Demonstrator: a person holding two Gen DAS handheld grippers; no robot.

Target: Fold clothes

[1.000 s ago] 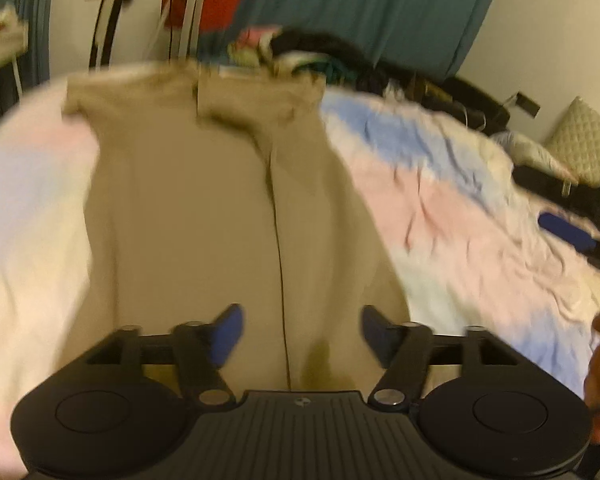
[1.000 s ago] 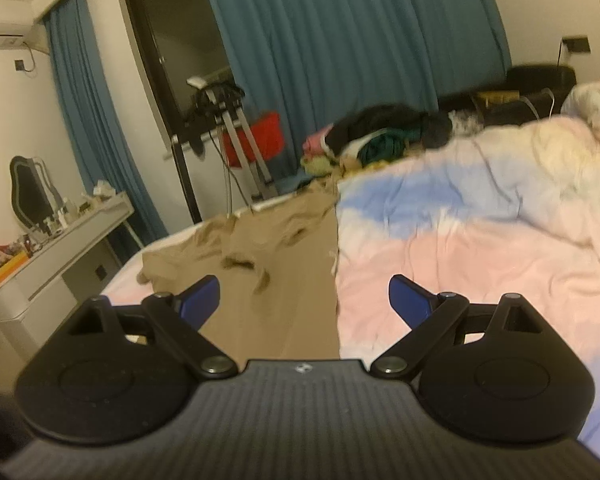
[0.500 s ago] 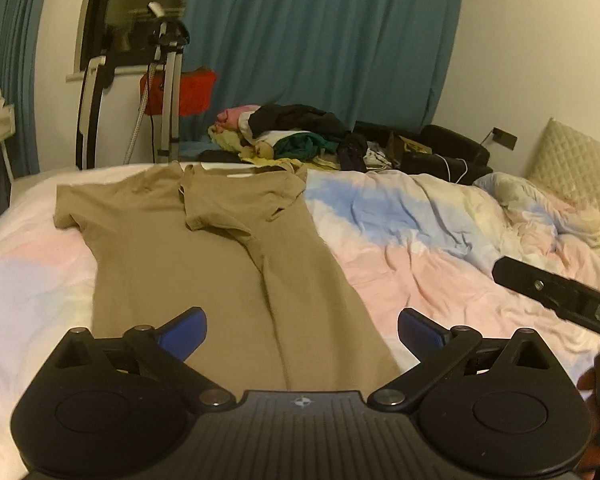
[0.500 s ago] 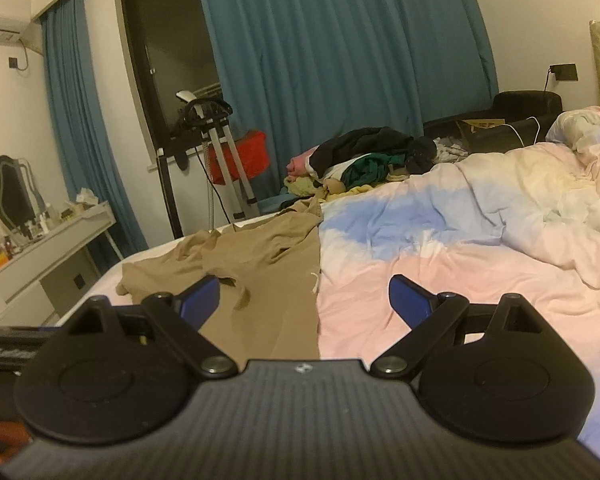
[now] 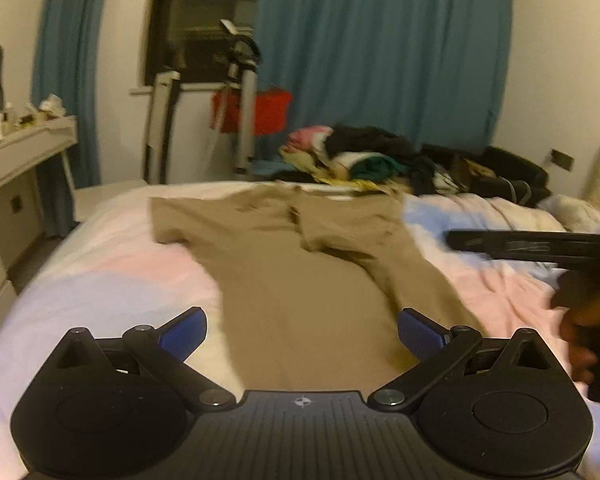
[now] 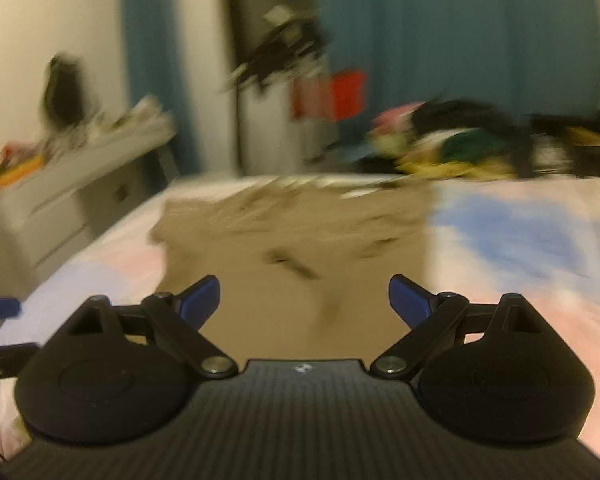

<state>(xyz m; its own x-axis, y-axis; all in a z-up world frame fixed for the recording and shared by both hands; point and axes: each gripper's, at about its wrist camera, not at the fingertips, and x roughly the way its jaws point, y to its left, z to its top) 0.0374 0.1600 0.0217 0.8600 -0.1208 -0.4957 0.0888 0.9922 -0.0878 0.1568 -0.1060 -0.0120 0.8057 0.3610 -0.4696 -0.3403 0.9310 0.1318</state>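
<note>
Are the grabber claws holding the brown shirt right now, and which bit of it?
Nothing is held. The left gripper and right gripper are both open above the tan shirt lying on the bed.

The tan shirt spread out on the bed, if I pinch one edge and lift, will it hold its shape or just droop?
The tan shirt would probably droop: it lies flat and thin on the bedspread, with its right side already folded over itself. It looks light, so it may drag and bunch on that soft, wrinkled cover if pushed rather than slide cleanly.
</note>
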